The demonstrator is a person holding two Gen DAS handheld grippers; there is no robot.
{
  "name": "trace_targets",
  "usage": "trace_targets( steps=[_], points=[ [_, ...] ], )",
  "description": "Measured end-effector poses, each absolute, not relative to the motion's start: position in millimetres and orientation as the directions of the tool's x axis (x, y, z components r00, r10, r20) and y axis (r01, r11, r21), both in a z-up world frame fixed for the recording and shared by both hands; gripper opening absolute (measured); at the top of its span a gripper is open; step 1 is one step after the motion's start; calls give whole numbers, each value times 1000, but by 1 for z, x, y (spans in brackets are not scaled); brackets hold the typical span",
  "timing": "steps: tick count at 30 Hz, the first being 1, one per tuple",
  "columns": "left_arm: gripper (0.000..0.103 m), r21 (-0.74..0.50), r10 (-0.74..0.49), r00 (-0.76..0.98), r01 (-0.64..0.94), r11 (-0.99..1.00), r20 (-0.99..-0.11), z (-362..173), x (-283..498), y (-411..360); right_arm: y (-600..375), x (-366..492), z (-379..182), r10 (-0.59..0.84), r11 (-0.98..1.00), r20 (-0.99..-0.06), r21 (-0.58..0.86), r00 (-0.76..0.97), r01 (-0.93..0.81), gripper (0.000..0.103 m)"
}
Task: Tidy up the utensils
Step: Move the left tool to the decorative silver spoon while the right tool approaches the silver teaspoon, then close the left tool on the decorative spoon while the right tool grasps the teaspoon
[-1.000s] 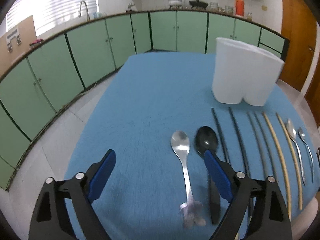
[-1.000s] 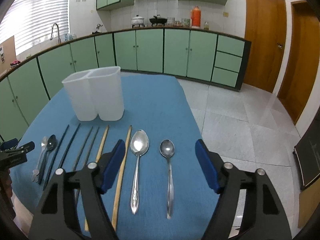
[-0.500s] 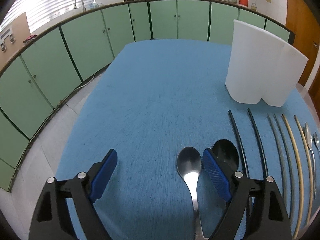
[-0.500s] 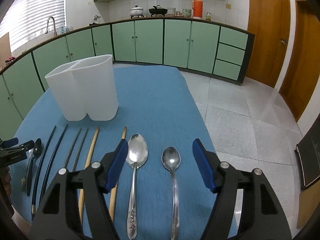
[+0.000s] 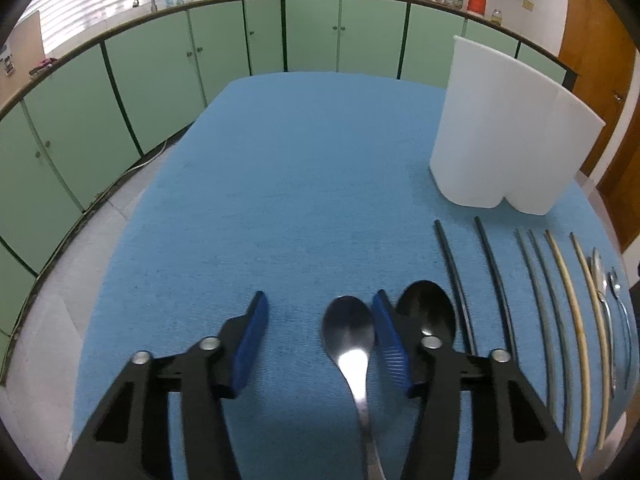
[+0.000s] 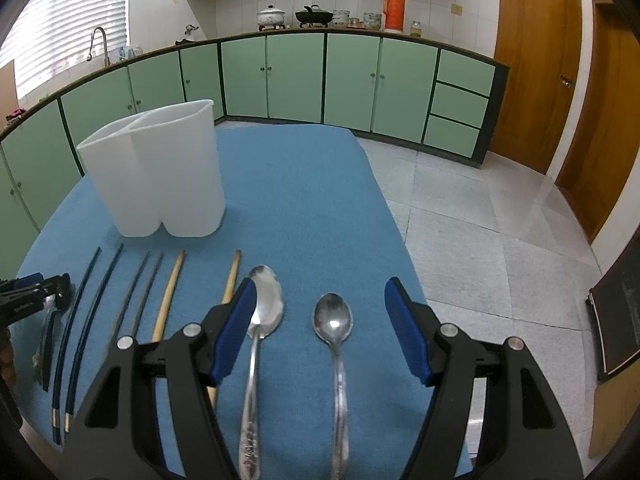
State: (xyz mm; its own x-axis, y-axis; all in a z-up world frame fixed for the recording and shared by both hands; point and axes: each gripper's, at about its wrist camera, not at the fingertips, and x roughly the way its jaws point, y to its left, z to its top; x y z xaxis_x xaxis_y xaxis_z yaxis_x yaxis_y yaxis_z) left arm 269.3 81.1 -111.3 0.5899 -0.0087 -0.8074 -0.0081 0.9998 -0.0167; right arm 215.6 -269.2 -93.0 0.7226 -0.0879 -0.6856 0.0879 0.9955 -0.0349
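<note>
On the blue tablecloth [image 5: 300, 184] lies a row of utensils. My left gripper [image 5: 320, 332] is open, its jaws either side of a steel spoon [image 5: 349, 332], with a black spoon [image 5: 428, 312] just right of the right finger. My right gripper [image 6: 320, 320] is open around a small steel spoon [image 6: 333, 320]; a larger patterned spoon [image 6: 264, 300] lies by its left finger. Black chopsticks [image 6: 90, 304], grey chopsticks [image 6: 140, 292] and wooden chopsticks [image 6: 170, 292] lie between. A white two-compartment holder [image 6: 160, 176] stands behind them, also in the left wrist view [image 5: 508, 140].
The table's right edge drops to a tiled floor [image 6: 500, 240]. Green cabinets [image 6: 300, 76] line the far walls. My left gripper shows at the left edge of the right wrist view [image 6: 32, 292]. A dark board [image 6: 616, 320] leans at the right.
Both grippers have moved forward and lower over the spoons. The left jaws have narrowed somewhat around the steel spoon.
</note>
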Motion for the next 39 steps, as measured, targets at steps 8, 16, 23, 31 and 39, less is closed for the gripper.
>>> trace_targets(
  steps=[8, 16, 23, 31, 39],
  points=[
    [26, -59, -49, 599, 3, 998, -799, -112, 258, 80, -277, 218, -101, -91, 995, -711, -39, 697, 91, 55],
    [26, -57, -34, 624, -16, 998, -780, -108, 245, 77, -279, 230, -114, -61, 998, -754, -26, 654, 64, 48],
    [26, -40, -17, 631, -22, 999, -775, -108, 247, 79, -283, 245, -126, -42, 998, -785, -7, 618, 59, 39],
    [26, -38, -14, 632, -24, 999, -775, -109, 251, 79, -284, 256, -133, -40, 998, -807, -5, 589, 62, 31],
    [26, -42, -22, 662, -15, 999, -749, -105, 242, 79, -284, 250, -131, -19, 998, -796, 20, 605, 57, 27]
  ],
)
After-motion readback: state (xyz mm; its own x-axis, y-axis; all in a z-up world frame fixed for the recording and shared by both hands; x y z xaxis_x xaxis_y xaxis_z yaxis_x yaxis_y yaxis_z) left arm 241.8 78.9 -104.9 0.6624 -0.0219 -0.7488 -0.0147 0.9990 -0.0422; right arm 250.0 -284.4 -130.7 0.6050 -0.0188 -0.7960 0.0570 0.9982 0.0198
